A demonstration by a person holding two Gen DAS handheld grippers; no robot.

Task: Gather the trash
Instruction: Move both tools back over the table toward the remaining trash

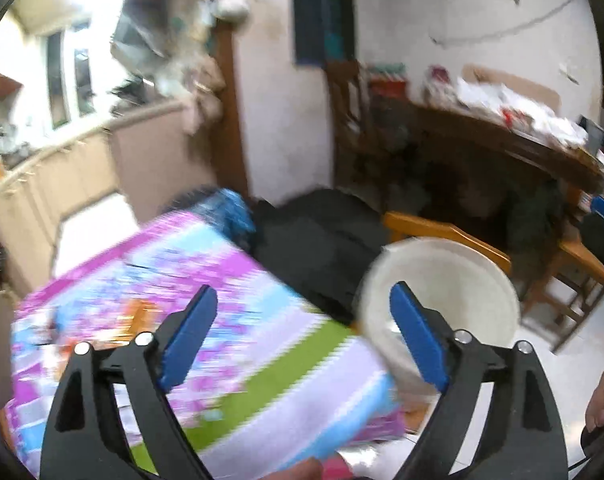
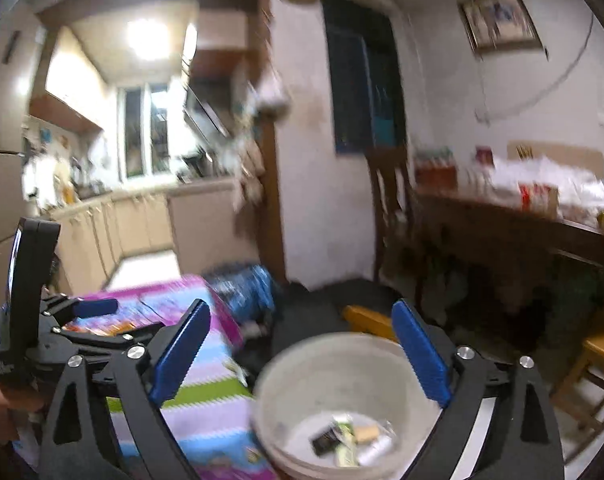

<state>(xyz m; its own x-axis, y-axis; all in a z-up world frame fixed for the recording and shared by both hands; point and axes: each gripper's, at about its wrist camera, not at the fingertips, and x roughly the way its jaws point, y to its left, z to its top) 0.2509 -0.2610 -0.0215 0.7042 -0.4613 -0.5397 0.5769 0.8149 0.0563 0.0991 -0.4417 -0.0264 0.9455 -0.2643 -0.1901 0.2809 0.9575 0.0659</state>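
From the left wrist, our left gripper point(image 1: 302, 336) is spread wide with nothing between its blue pads, hanging over the bench point(image 1: 150, 280) with its striped cloth; the white bucket point(image 1: 442, 280) sits just beside the bench's edge. From the right wrist, our right gripper point(image 2: 300, 356) gapes empty above that bucket, and the trash point(image 2: 352, 438) lies at its bottom.

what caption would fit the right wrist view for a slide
Right gripper, jaws open and empty, above a white bucket holding scraps of trash, beside a table with a striped cloth.
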